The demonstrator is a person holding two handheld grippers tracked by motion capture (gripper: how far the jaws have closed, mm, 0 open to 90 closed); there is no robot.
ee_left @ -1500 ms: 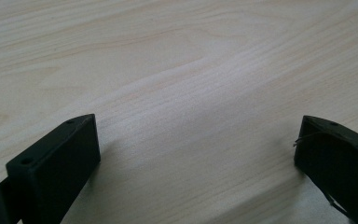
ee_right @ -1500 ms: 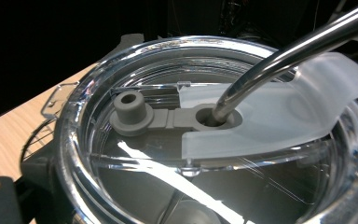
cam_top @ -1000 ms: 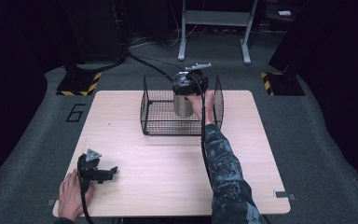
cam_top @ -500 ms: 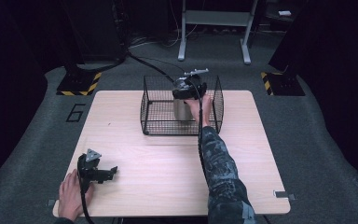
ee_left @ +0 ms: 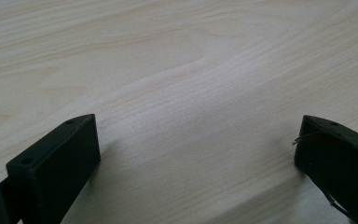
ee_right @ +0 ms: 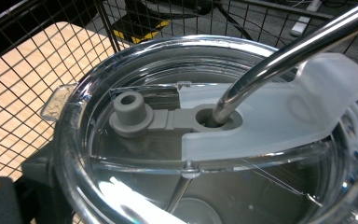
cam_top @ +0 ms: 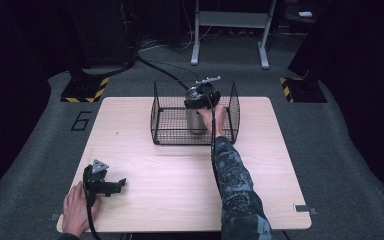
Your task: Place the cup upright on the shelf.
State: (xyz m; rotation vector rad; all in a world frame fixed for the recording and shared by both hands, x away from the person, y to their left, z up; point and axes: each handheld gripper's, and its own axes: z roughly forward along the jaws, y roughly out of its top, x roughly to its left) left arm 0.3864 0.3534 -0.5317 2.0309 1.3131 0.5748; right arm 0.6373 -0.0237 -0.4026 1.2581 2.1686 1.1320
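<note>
Left gripper [cam_top: 111, 186] at 7 o'clock on pale wooden table [cam_top: 260, 165], fingers [ee_left: 56, 163] spread | right gripper [cam_top: 200, 96] pinching steel tumbler [cam_top: 196, 120] inside black wire basket [cam_top: 167, 117], 12 o'clock

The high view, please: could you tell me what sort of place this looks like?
Probably a lab or recording studio, not a home: a bare wooden table on grey carpet, dark surroundings, hazard-striped stand bases, a floor marking "6" and a metal frame behind.

Overhead light falls bright on my table [cam_top: 170, 170]; the floor around it goes dim, corners near black. High view is soft, low in detail. My left jaws throw soft shadows on the wood. White glare streaks the clear lid [ee_right: 121, 196], its near rim blurred.
</note>
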